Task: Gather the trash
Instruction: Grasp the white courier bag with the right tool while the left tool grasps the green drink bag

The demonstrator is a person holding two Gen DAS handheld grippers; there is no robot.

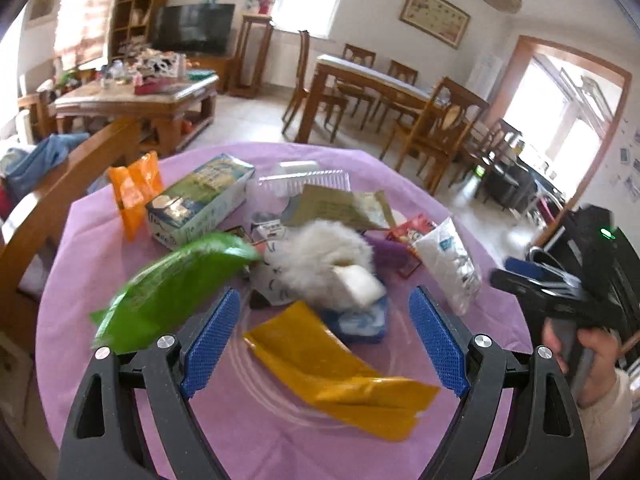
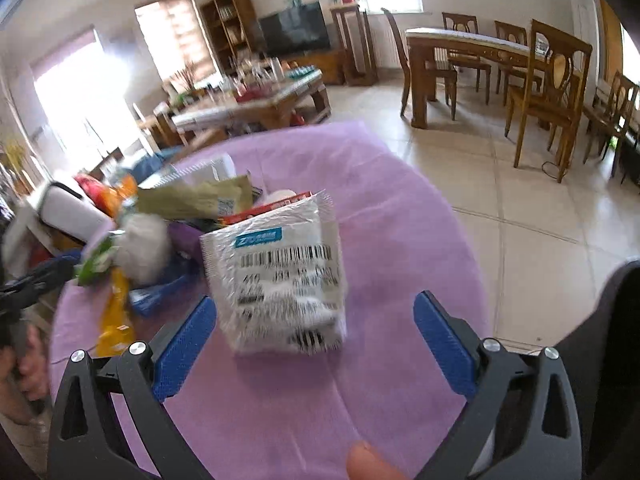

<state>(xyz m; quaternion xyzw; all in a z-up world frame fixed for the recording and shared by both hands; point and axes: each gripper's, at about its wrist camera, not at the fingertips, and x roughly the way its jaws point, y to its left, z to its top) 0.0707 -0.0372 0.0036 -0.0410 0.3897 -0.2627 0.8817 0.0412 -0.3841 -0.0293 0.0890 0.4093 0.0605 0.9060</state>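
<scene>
A pile of trash lies on a round table with a purple cloth (image 1: 256, 432). My left gripper (image 1: 324, 320) is open and empty above a yellow wrapper (image 1: 340, 368). A green bag (image 1: 176, 284) lies by its left finger. A white fluffy wad (image 1: 320, 256), a blue packet (image 1: 360, 324) and a milk carton (image 1: 200, 200) lie beyond. My right gripper (image 2: 316, 320) is open just short of a white mailer bag with a barcode label (image 2: 280, 276). The same bag shows in the left wrist view (image 1: 448, 260).
An orange bag (image 1: 136, 192), a clear plastic tray (image 1: 304, 180), an olive paper bag (image 1: 340, 204) and a red packet (image 1: 408, 232) sit farther back. A wooden chair back (image 1: 60, 184) stands left of the table. Tiled floor (image 2: 520, 208), a dining table and chairs lie beyond.
</scene>
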